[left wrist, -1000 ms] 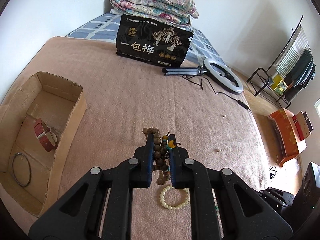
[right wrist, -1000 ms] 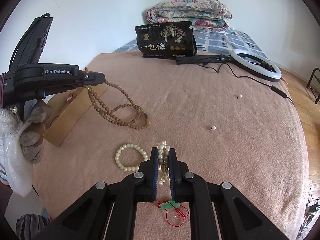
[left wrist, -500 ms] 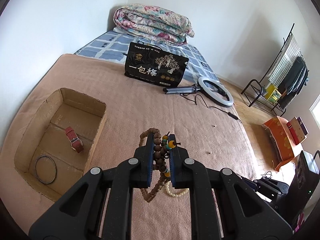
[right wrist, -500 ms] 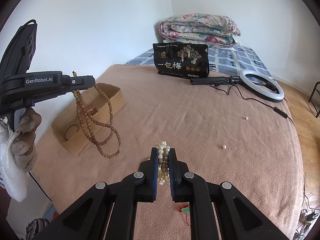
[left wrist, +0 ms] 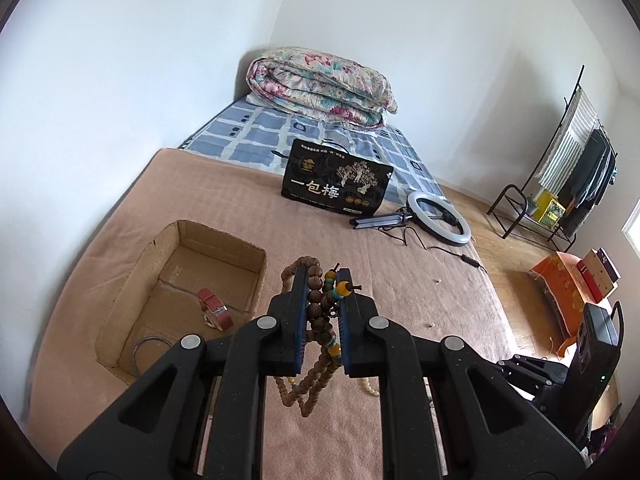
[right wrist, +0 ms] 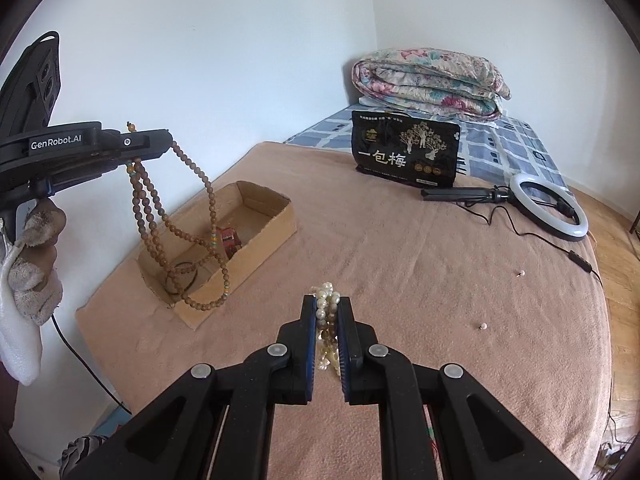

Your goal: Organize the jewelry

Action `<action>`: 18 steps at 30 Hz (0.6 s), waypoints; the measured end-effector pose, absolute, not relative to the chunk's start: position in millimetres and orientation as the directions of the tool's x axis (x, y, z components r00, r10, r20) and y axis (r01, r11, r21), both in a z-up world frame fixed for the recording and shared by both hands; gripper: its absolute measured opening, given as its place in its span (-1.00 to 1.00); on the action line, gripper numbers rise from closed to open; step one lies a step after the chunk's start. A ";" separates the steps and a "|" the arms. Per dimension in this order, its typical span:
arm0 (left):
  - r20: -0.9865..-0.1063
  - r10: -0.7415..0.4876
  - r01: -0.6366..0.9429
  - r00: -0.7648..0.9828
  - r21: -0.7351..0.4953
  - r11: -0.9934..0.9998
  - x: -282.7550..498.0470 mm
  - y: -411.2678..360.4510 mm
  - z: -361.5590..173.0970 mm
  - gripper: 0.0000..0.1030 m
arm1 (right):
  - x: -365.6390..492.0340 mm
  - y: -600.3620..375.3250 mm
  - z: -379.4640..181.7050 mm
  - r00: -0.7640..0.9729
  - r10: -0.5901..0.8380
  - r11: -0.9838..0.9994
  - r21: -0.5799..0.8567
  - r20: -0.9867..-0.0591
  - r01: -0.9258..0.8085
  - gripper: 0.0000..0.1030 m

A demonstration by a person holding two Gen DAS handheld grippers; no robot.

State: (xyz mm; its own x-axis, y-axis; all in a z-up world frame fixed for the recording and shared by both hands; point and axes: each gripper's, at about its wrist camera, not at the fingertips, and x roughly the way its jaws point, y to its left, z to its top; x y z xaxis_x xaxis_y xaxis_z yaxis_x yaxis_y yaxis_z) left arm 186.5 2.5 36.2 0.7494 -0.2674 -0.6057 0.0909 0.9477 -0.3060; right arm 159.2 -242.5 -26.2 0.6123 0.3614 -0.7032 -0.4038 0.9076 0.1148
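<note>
Clamped on a limp wooden bead necklace, the left gripper lets its loops dangle (they'll swing); the right gripper pinches a slippery pearl strand. Beyond, the cardboard box holds a watch.

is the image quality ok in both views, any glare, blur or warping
Left wrist: sharp, soft daylight, brown bead necklace crisp in the left tongs; fisheye bends the cardboard box. Right wrist: equally sharp, pearl strand clear in the right tongs, dark vignette corners, no glare.
</note>
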 end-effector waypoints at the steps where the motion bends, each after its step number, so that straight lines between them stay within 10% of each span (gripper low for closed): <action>1: -0.603 -0.260 0.085 0.754 -0.302 0.949 185.2 8.2 37.9 -0.78 | 158.8 -238.7 -25.1 0.610 0.367 0.904 0.117 -0.702 -0.410 -0.86; 18: -0.619 -0.173 -0.011 0.766 -0.282 0.959 185.7 82.2 23.7 -0.78 | 181.9 -170.3 -21.0 0.568 0.436 0.855 0.125 -0.698 -0.502 -0.86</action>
